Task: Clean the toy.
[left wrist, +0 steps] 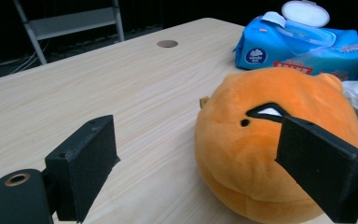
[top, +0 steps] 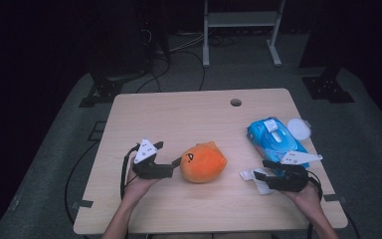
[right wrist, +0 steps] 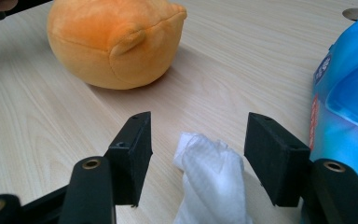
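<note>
An orange plush toy (top: 203, 162) with a small face lies on the wooden table (top: 179, 114) near the middle front. My left gripper (top: 168, 153) is just left of it, open. In the left gripper view its jaws (left wrist: 198, 140) stand wide, one jaw right beside the plush (left wrist: 270, 140) and nothing pressed between them. My right gripper (top: 263, 169) is at the front right, open. A crumpled white wipe (right wrist: 209, 172) lies on the table between its jaws (right wrist: 198, 135), and neither pad touches it. A blue wet-wipes pack (top: 273, 137) lies just beyond, its round white lid (top: 298, 128) flipped open.
A round cable hole (top: 236, 102) sits near the table's far edge. A grey metal stand (top: 241, 20) and cables are on the floor beyond the table. The wipes pack (right wrist: 349, 102) lies close to the right gripper's right jaw. The plush (right wrist: 112, 42) lies ahead of that gripper.
</note>
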Demonstrator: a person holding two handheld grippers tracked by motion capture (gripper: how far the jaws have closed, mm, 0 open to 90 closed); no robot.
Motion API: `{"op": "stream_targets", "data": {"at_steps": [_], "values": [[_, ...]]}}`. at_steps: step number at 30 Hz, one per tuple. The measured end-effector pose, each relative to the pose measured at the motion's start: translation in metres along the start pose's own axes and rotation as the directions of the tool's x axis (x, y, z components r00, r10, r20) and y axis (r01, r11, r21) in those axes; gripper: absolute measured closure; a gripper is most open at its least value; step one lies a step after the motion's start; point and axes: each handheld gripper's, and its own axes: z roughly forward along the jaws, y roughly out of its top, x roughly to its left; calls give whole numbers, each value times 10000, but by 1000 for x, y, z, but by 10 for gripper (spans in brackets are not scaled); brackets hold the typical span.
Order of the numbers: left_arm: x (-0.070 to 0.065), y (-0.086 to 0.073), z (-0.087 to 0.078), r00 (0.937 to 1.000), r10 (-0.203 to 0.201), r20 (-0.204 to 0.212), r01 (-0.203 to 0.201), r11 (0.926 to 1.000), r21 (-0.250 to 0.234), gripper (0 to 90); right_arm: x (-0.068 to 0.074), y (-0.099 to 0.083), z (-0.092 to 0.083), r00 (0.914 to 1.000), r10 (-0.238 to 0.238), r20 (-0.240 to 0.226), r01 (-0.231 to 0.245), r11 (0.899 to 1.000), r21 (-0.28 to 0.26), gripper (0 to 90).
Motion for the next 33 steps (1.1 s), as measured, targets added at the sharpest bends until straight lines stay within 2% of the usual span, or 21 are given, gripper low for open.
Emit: {"op": "stream_targets", "data": {"at_steps": [8,15,17,20,29,33], "values": [[10,-9,2,9995,-142,-282,148,9997,207,116,1,-1,2,10000,-75,5,75,9998,158,395],[21,-19,3,9960,-391,-798,426,9982,420,113,1,-1,3,9999,-139,32,138,9997,186,389],[23,-21,4,9955,-481,-817,521,9975,472,110,2,-1,3,9999,-132,26,132,9997,229,385],[23,-23,6,9955,-207,-929,278,9968,753,109,2,-1,5,9998,-178,18,178,9994,308,381],[29,-28,9,9936,-395,-1059,515,9923,1128,102,3,-2,6,9998,-207,-2,207,9991,367,375],[32,-30,8,9914,-537,-1192,662,9924,1039,103,3,-2,6,9997,-234,-5,234,9988,430,372]]}}
